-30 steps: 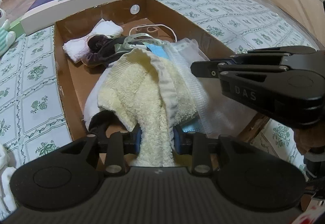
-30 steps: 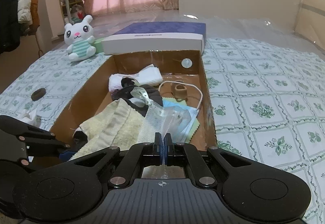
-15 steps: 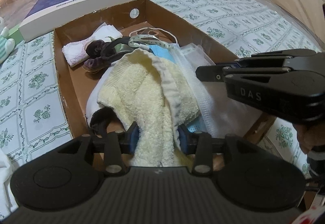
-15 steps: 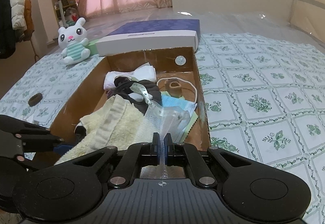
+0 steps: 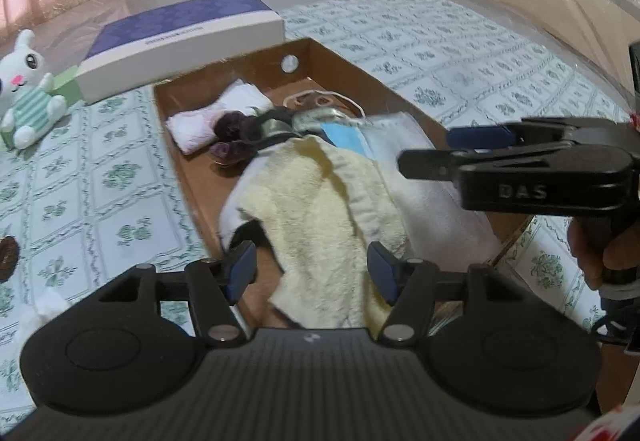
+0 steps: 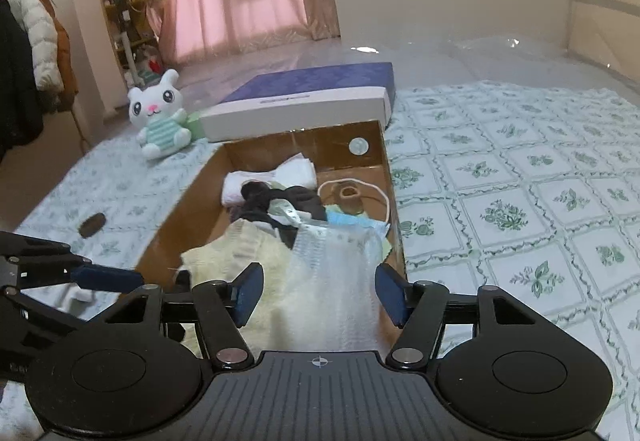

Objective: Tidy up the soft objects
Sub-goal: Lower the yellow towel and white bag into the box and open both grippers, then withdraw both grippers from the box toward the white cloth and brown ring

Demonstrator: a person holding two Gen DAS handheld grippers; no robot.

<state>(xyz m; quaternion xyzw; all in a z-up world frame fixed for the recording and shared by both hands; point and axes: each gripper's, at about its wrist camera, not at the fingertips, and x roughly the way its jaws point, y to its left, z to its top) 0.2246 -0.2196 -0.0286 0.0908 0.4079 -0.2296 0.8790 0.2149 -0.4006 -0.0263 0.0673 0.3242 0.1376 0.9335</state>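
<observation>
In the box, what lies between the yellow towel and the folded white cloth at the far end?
A dark purple-black garment lies between the yellow towel and the white cloth, plainest in the left wrist view.

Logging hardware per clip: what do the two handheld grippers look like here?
Both are matte black plastic with ribbed housings, round side discs, silver pivot pins and dark blue pads. The right gripper bears embossed "DAS" lettering; the left gripper looks identical. A bare hand holds the right one.

A yellow towel (image 5: 320, 209) hides the cardboard box (image 5: 176, 145) floor.
</observation>
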